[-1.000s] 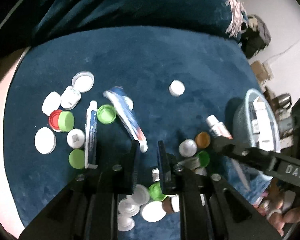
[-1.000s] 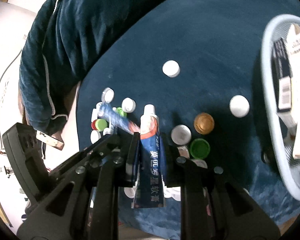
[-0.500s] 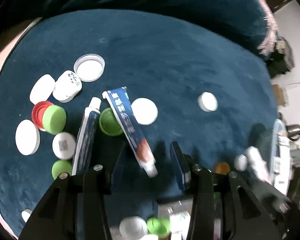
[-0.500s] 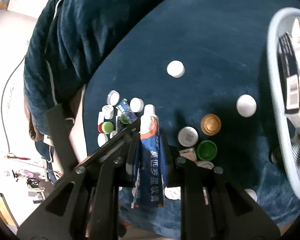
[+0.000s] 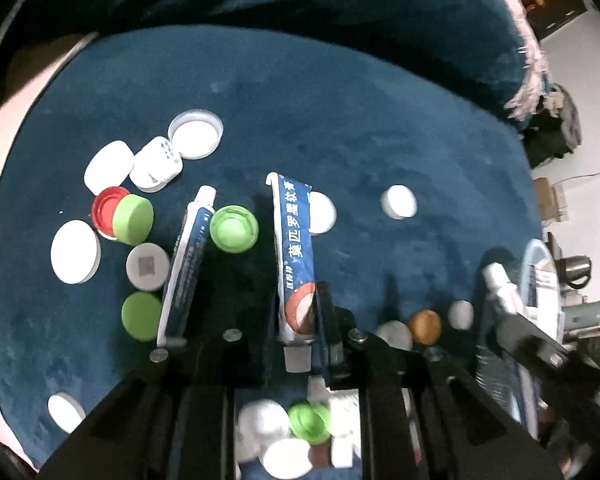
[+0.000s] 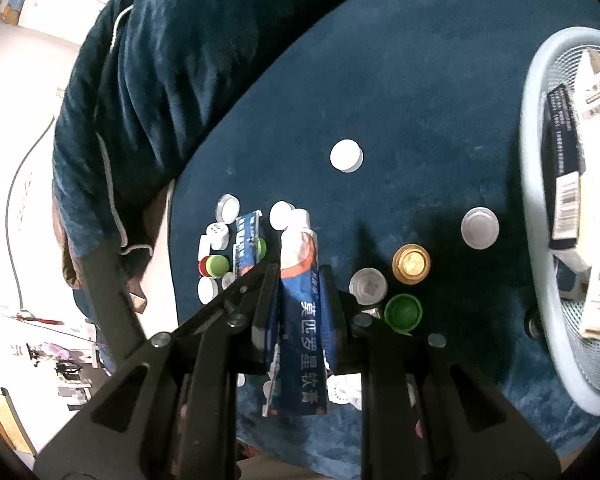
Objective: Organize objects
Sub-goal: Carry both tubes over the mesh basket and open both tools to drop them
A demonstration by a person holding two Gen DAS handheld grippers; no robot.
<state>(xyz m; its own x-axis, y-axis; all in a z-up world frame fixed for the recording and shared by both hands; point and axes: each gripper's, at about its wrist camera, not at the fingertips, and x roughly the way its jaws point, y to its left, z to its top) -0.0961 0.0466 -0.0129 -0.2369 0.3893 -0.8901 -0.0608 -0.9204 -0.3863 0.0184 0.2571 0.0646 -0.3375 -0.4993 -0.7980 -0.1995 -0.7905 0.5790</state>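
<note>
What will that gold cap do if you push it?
The gold cap is round and low, so it would probably slide across the soft blue cloth rather than tip. It looks small, likely light. Tilted on edge, it might roll.

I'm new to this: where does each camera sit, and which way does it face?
Left wrist: on the left tool, looking steeply down at the blue cloth; its black fingers, just closed on a toothpaste tube, show.
Right wrist: on the right tool, same downward look; its fingers grip a second tube.
Shared: lone white cap, gold cap, basket.
</note>
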